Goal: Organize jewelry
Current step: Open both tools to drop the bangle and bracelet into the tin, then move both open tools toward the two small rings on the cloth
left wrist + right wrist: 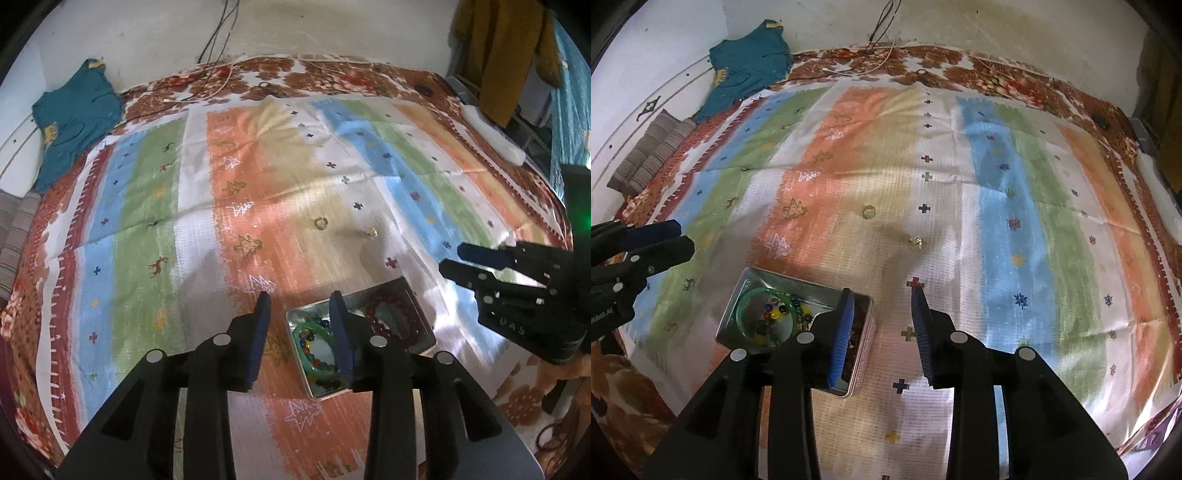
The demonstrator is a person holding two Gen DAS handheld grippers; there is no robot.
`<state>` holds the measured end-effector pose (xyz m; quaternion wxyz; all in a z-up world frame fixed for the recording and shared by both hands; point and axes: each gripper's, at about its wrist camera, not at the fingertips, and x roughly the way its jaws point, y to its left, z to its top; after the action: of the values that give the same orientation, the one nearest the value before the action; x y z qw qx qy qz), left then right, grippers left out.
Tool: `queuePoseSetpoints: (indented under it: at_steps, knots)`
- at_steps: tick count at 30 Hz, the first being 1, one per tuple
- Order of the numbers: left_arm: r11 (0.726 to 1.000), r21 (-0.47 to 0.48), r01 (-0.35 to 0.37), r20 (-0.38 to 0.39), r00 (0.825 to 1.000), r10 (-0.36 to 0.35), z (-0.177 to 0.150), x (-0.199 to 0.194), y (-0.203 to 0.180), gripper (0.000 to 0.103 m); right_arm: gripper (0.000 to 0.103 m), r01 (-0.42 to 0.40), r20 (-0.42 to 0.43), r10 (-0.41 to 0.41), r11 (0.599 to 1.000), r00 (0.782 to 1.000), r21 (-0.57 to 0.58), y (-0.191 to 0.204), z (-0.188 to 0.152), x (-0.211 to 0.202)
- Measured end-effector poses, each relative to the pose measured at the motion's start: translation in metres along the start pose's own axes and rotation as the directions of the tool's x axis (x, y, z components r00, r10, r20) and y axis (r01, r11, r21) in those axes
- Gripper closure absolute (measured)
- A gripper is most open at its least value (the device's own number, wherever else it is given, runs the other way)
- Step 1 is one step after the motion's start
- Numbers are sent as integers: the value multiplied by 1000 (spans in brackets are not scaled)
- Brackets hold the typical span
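Both the left gripper (300,300) and the right gripper (881,295) hang released and empty over the metal tin (860,373). Two small rings (868,212) lie ahead, well apart; judging, fetching one comes next.

A tin (866,334) sat on the cloth (1015,221), with a bangle (746,299) and beads (775,314) in it. Two small pieces, perhaps rings (868,212), lay apart on the cloth beyond the tin, one (916,242) nearer.
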<state>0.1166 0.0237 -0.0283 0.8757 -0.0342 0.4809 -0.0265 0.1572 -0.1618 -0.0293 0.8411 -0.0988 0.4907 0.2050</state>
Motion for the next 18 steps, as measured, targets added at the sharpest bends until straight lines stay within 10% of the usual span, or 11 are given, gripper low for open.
queuePoseSetpoints:
  at_steps: [18]
  knots:
    - [997,-72,-36,-62,998,31,46,54,6,54,56,18,-60,-15,999,998,44,-13,18,32]
